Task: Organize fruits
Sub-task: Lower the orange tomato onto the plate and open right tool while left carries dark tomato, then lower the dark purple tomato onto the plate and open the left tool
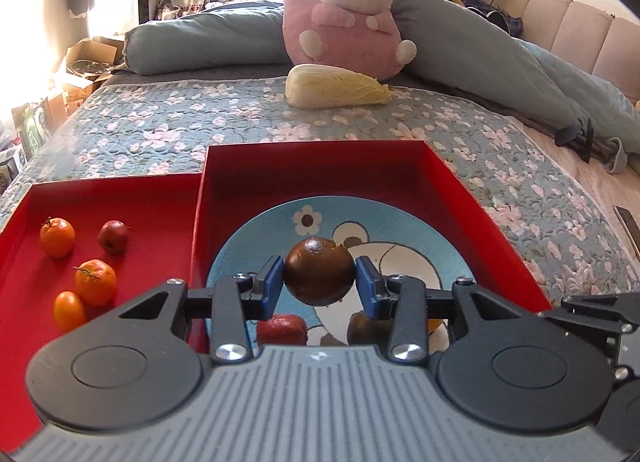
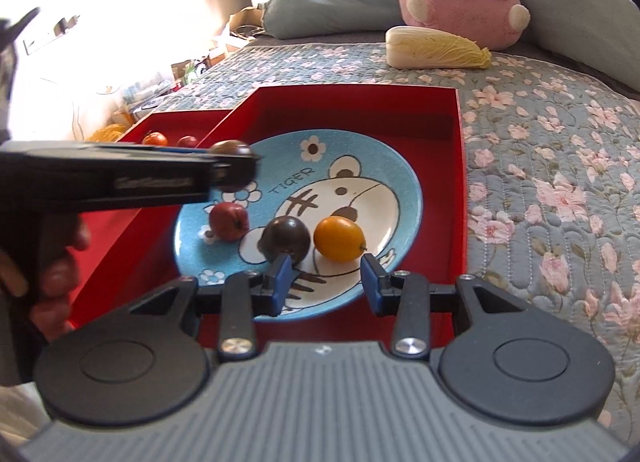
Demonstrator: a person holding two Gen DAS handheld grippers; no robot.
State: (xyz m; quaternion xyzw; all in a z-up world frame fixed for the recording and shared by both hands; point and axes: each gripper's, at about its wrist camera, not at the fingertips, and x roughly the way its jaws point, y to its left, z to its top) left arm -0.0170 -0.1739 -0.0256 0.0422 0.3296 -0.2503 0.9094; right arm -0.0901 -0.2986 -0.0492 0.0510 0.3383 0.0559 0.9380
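My left gripper (image 1: 319, 275) is shut on a dark brown round fruit (image 1: 319, 277), held above a blue tiger plate (image 1: 256, 238) inside a red box (image 1: 312, 166). In the right wrist view that left gripper (image 2: 236, 170) reaches in from the left with the same dark fruit (image 2: 230, 148). On the plate (image 2: 400, 182) lie a red fruit (image 2: 229, 221), another dark fruit (image 2: 286, 240) and an orange-yellow fruit (image 2: 339, 239). My right gripper (image 2: 327, 265) stands open just short of them, with nothing between its pads. A shallower red tray (image 1: 120, 190) on the left holds several small orange and red fruits.
The boxes sit on a flowered quilt (image 1: 180, 130) on a bed. Behind them lie a napa cabbage (image 1: 336, 87), a pink plush toy (image 1: 344, 18) and a long grey-blue pillow (image 1: 480, 42). Cardboard boxes (image 1: 84, 62) stand beside the bed at left. A hand (image 2: 60, 274) grips the left tool.
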